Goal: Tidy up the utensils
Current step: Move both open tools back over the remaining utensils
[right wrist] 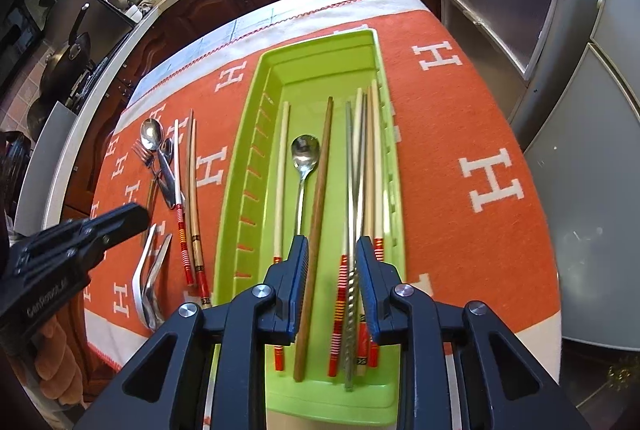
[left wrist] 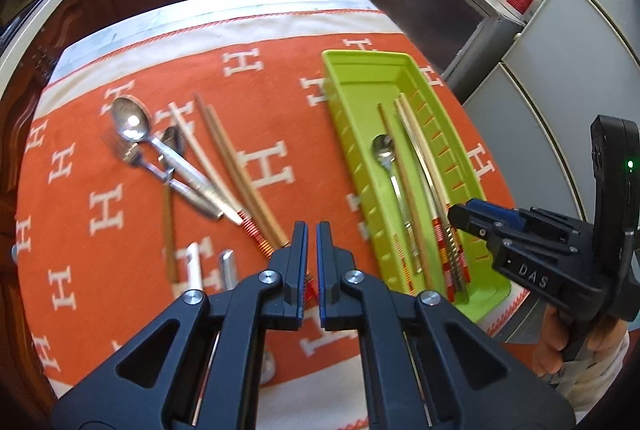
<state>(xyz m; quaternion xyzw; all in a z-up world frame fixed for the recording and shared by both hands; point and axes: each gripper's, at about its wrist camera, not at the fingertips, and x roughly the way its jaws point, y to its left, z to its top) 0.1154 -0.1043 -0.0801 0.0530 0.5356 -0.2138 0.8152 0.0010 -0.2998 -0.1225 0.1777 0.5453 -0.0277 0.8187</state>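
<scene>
Inside green tray (right wrist: 320,69): one spoon (right wrist: 304,157), perhaps seven chopsticks (right wrist: 320,197).

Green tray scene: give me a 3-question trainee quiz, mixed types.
1. True or false: a spoon lies inside the green tray.
2. The fork lies: A) in the tray B) on the orange cloth C) between gripper fingers.
3. Which gripper stands over the tray with its fingers apart?

Key: 1 true. 2 B. 3 the right gripper; the left gripper is shut, over the cloth.
</scene>
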